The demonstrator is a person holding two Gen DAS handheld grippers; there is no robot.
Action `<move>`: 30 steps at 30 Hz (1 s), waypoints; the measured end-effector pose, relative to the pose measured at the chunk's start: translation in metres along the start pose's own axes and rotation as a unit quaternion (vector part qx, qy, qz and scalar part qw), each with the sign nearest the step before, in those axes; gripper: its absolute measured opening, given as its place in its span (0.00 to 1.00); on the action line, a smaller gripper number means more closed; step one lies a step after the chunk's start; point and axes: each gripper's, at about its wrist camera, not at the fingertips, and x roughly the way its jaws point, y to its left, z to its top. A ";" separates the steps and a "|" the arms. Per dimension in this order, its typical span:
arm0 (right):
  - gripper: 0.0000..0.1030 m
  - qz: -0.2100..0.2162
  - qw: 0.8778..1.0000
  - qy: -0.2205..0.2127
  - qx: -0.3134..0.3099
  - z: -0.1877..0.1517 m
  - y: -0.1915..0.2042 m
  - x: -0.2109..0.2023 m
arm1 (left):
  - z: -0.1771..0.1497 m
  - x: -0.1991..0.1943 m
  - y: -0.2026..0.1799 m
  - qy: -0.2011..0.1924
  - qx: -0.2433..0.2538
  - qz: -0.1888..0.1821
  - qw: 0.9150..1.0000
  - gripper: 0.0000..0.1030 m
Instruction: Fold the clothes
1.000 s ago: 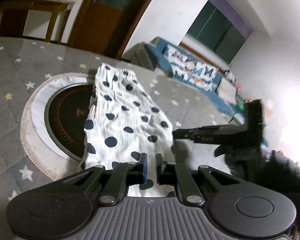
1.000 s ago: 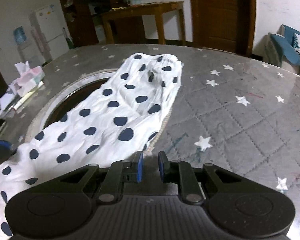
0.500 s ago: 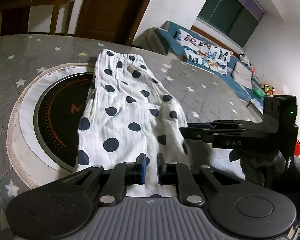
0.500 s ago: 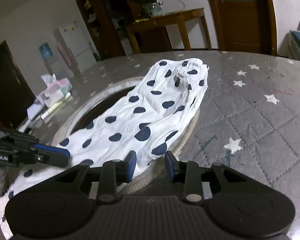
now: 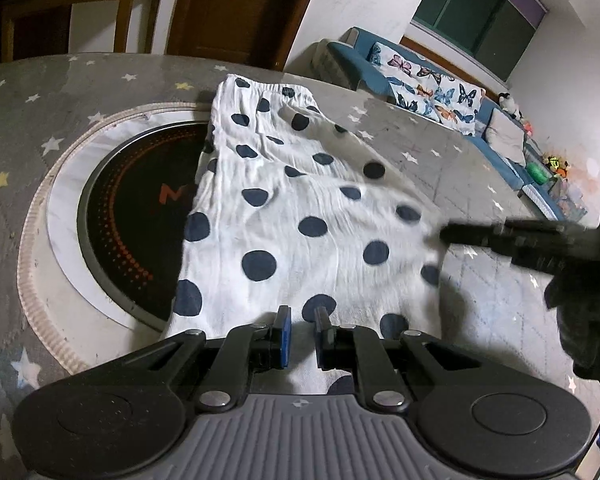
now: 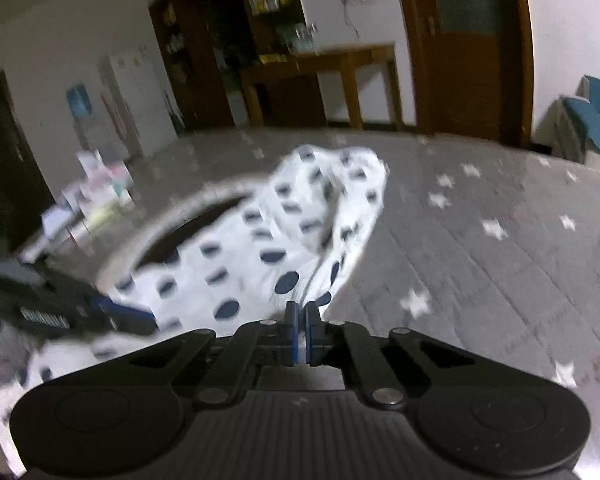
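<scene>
Clearly the polka-dot garment [image 5: 300, 208] is thin, light cotton-like cloth that will likely drape, wrinkle and slide on the smooth star-patterned table cover [image 5: 480, 184]; it lies lengthwise across the table, partly over the round cooktop [image 5: 132, 220], elastic waistband at the far end. Hems and corners look like the sensible places to pinch, since the middle would only bunch.

The left gripper [image 5: 302, 314] hovers over the near hem with its fingers a little apart, cloth visible between them but not clamped. The right gripper [image 6: 302, 312] has its 2 blue pads nearly pressed together at the garment's right edge, apparently pinching a fold, though motion blur makes the hold uncertain.

Only the left view shows the sofa [image 5: 432, 88] and the cloth's flat spread; only the right view shows the bunched ridge near the waistband and the wooden table [image 6: 340, 60] beyond.
</scene>
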 end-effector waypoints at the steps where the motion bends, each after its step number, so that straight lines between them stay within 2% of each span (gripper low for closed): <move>1: 0.03 -0.008 1.000 0.006 -0.002 -0.002 0.000 0.001 | 0.000 0.000 0.000 0.000 0.001 0.000 1.000 0.13; 4: 0.04 -0.033 0.999 0.023 -0.007 -0.006 0.001 0.003 | -0.001 -0.003 0.001 -0.003 0.003 -0.002 1.000 0.13; 6: 0.07 -0.047 0.999 0.009 -0.007 -0.003 0.002 -0.003 | -0.002 -0.008 0.000 -0.007 0.006 -0.006 1.000 0.13; 9: 0.08 -0.035 0.999 -0.018 -0.015 0.006 0.012 -0.008 | -0.002 -0.015 -0.005 -0.016 0.012 -0.017 1.000 0.13; 14: 0.09 0.011 1.000 -0.006 -0.027 0.013 0.029 0.017 | -0.005 -0.015 -0.006 -0.014 0.012 -0.022 1.000 0.13; 17: 0.09 0.009 0.999 0.014 -0.033 0.009 0.035 0.034 | -0.009 -0.013 0.000 -0.008 0.005 -0.019 1.000 0.13; 20: 0.08 -0.016 0.999 0.039 -0.022 0.002 0.028 0.043 | -0.013 -0.016 0.008 -0.007 -0.002 -0.020 1.000 0.13; 23: 0.07 -0.021 0.999 0.035 -0.014 -0.001 0.022 0.037 | -0.016 -0.022 0.016 -0.008 -0.010 -0.023 1.000 0.13; 26: 0.10 -0.022 0.999 0.025 -0.033 0.000 0.034 0.026 | -0.018 -0.028 0.021 -0.014 -0.015 -0.025 0.999 0.13; 28: 0.10 -0.007 0.999 0.021 -0.048 0.000 0.048 0.019 | -0.020 -0.033 0.023 -0.017 -0.015 -0.027 0.999 0.13; 30: 0.16 0.017 0.997 0.019 -0.067 -0.003 0.065 0.012 | -0.024 -0.038 0.023 -0.020 -0.008 -0.029 0.999 0.13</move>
